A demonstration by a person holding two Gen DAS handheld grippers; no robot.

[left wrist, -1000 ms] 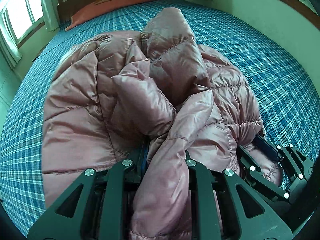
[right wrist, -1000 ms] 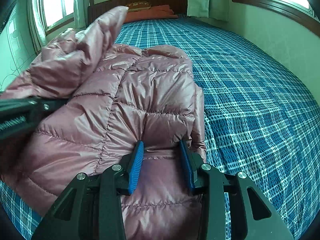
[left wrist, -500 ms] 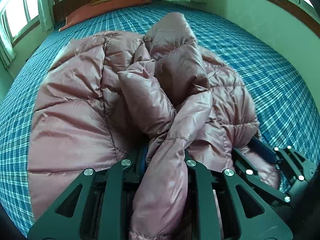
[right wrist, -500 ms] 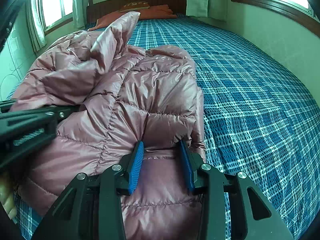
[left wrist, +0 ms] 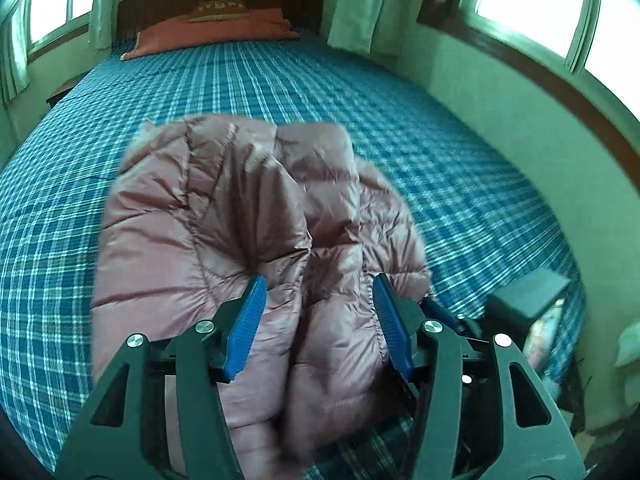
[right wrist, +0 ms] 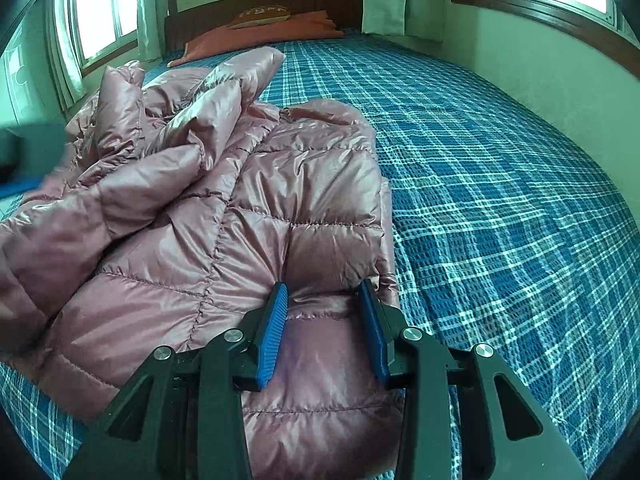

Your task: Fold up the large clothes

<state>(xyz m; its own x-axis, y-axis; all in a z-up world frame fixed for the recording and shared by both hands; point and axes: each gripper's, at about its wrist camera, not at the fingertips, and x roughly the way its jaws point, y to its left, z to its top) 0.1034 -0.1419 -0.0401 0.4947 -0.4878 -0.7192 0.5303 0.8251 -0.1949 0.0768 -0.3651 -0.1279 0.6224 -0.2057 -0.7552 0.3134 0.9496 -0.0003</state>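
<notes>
A glossy dusty-pink quilted puffer jacket (right wrist: 256, 208) lies rumpled on the blue plaid bedspread, one padded sleeve folded across its body, its stitched hem at the near edge.

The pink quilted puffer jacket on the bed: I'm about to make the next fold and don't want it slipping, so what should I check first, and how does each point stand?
1. Left gripper let go: ok. Its jaws have just been opening, and the pink quilted puffer jacket lies loose between the pads.
2. Right gripper holding the hem: cannot tell. The pads flank the hem, but it is unclear whether they are pressing on it.
3. Sleeve laid flat: not ok. It sits bunched and creased on top of the jacket.
4. Room to fold: ok. The blue plaid bedspread is bare beside the jacket.
</notes>
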